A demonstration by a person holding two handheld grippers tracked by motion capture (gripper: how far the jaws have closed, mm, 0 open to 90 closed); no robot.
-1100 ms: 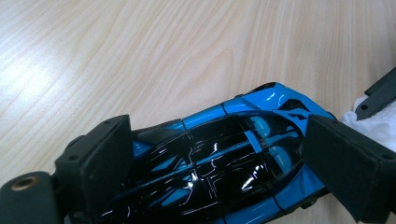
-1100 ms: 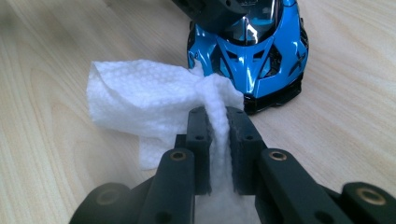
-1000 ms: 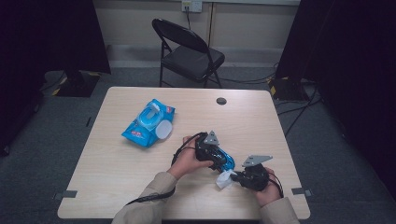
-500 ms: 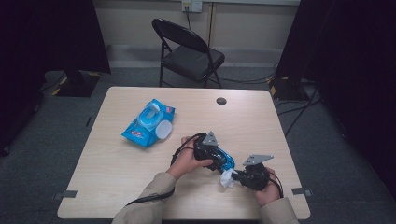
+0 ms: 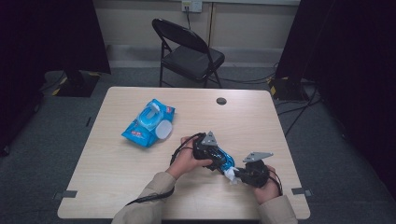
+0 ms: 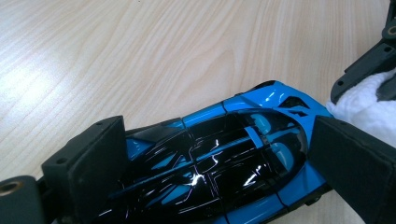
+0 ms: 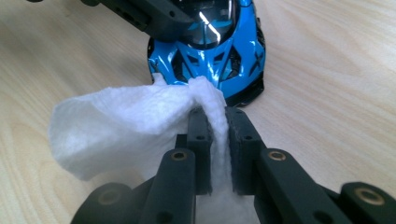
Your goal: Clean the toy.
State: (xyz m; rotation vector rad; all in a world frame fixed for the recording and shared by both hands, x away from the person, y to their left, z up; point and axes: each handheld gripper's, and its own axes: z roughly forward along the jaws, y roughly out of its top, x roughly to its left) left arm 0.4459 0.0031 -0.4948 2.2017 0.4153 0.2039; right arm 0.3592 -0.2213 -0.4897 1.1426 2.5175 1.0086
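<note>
Glossy blue-and-black toy car (image 6: 219,158) sits lengthwise between my left jaws; crumpled white wipe (image 7: 140,126) pinched in my right jaws, touching its nose.

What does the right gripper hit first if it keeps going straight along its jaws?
The blue toy car: the right gripper, shut on a white wipe, points at its end, the wipe apparently already touching it.
</note>
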